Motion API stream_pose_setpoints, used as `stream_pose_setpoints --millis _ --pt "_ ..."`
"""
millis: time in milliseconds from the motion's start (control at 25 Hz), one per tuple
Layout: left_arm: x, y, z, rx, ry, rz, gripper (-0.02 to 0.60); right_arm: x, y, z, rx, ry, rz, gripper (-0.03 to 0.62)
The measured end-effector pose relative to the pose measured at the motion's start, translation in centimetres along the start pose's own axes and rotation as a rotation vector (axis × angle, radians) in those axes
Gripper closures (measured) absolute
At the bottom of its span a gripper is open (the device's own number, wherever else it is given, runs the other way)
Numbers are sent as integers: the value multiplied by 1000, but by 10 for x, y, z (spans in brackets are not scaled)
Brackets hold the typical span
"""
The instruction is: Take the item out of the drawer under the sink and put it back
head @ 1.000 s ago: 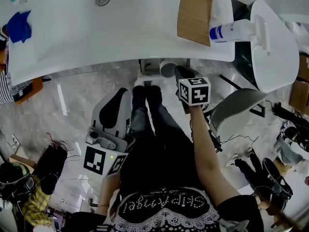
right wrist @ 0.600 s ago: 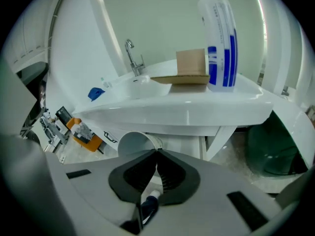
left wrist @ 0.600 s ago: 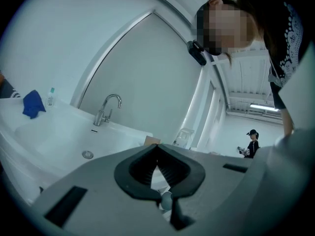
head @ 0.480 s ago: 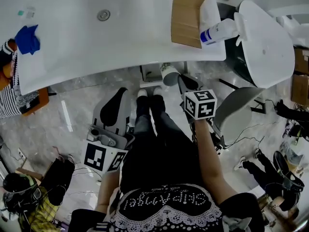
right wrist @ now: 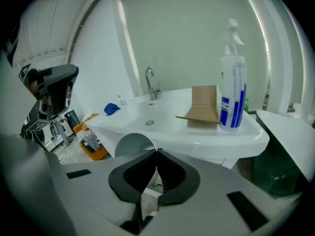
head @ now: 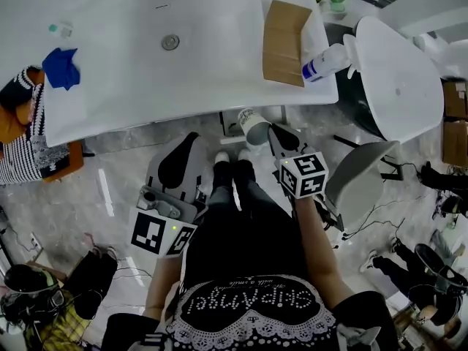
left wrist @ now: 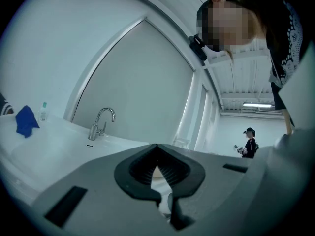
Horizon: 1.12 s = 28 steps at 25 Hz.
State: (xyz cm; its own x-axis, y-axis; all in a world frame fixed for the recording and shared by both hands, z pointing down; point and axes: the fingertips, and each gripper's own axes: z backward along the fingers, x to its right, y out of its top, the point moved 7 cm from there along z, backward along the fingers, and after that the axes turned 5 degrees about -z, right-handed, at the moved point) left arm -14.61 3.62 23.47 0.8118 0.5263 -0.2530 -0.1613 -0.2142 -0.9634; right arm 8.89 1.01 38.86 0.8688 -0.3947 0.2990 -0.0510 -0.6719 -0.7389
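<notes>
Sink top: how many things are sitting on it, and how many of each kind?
blue cloth: 1
small bottle: 1
cardboard piece: 1
spray bottle: 1
Total: 4

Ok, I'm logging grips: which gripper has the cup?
The right gripper, jaws pinching the rim of the white cup; the left gripper is shut, empty.
</notes>
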Motion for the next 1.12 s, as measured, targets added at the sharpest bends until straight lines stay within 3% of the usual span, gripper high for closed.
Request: stream_pose_setpoints --millis 240,480,880,1120 --pt "-4 4 3 3 -17 -9 577 -6 18 -1 107 40 14 569" --pt "-5 10 3 15 -48 -22 577 -8 49 -4 221 21 -24 569" --pt "-1 23 5 38 -103 -43 577 -16 96 32 442 4 -37 569" --pt "1 28 8 57 -113 -46 577 -27 101 55 530 18 -22 569"
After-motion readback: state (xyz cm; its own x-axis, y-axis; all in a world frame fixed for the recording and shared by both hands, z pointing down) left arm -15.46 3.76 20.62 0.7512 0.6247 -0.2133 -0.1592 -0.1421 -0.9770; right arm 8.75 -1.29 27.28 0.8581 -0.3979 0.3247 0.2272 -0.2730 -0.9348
